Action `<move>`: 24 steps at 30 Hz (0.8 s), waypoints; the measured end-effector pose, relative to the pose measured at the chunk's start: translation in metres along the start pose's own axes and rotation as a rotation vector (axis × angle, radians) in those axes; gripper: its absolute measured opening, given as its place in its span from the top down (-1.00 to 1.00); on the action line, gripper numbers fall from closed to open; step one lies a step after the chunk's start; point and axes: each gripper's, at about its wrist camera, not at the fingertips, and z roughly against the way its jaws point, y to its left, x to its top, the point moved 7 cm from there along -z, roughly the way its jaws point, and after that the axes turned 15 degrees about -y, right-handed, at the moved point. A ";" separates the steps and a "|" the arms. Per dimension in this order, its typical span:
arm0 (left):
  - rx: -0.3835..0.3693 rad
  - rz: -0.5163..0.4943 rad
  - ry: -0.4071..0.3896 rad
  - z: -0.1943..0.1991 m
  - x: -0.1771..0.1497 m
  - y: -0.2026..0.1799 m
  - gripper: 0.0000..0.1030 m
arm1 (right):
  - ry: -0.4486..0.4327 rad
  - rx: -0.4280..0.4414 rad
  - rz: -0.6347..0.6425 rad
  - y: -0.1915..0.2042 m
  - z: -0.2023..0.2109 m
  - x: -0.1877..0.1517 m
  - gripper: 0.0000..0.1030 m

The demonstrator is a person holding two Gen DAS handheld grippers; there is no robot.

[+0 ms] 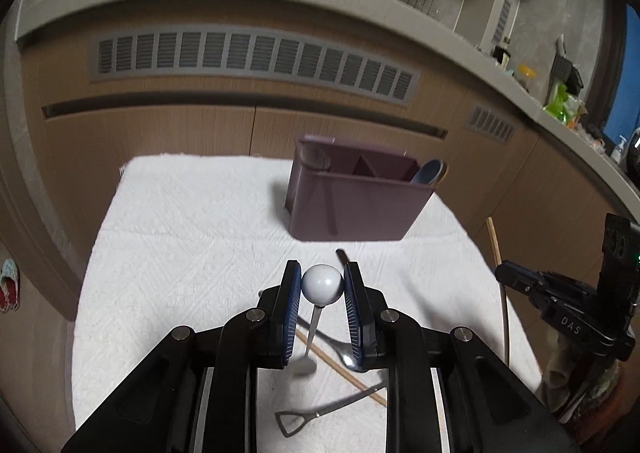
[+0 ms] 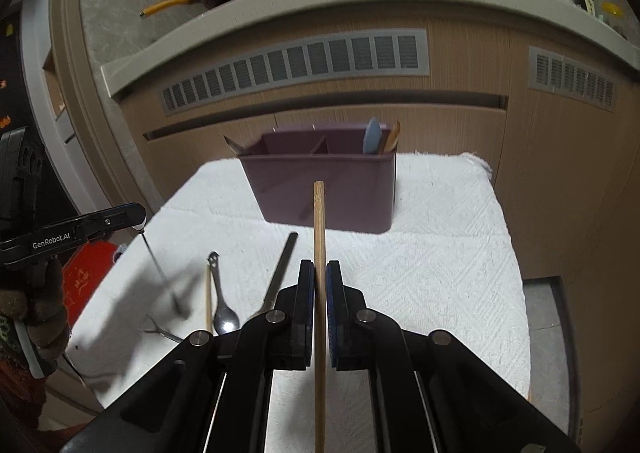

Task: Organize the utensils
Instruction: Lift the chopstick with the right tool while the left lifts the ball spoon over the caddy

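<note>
The left gripper (image 1: 322,289) is closed on the white round ball end of a thin metal utensil (image 1: 322,284), and the slim steel stem hangs down from the ball, above the white textured towel (image 1: 192,253) that covers the tabletop. The right gripper (image 2: 320,285) is nearly closed and pinches a long, pale wooden chopstick (image 2: 319,221), whose free end points toward the mauve plastic utensil caddy (image 2: 320,189).

The caddy stands at the far side of the towel and already holds a blue spoon (image 2: 372,139) and a wooden piece in its right compartment. In front of the caddy, on the towel, lie a steel spoon (image 2: 224,313), a dark flat handle (image 2: 282,265), another chopstick (image 2: 208,301) and a small shovel-shaped metal piece (image 1: 292,419).

I think the ball is smooth and may slip, so the grip must sit on its widest part. The chopstick is light and stiff, but held near one end it can pivot easily.
</note>
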 end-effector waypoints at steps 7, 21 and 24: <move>-0.044 0.003 -0.044 0.009 0.017 -0.018 0.56 | -0.057 0.006 0.022 0.009 0.011 0.022 0.89; -0.160 -0.008 -0.248 -0.028 0.155 -0.053 0.56 | -0.449 -0.036 0.086 0.010 -0.015 0.184 0.89; -0.164 0.003 -0.273 -0.055 0.177 -0.050 0.56 | -0.486 -0.051 0.092 0.012 -0.043 0.217 0.88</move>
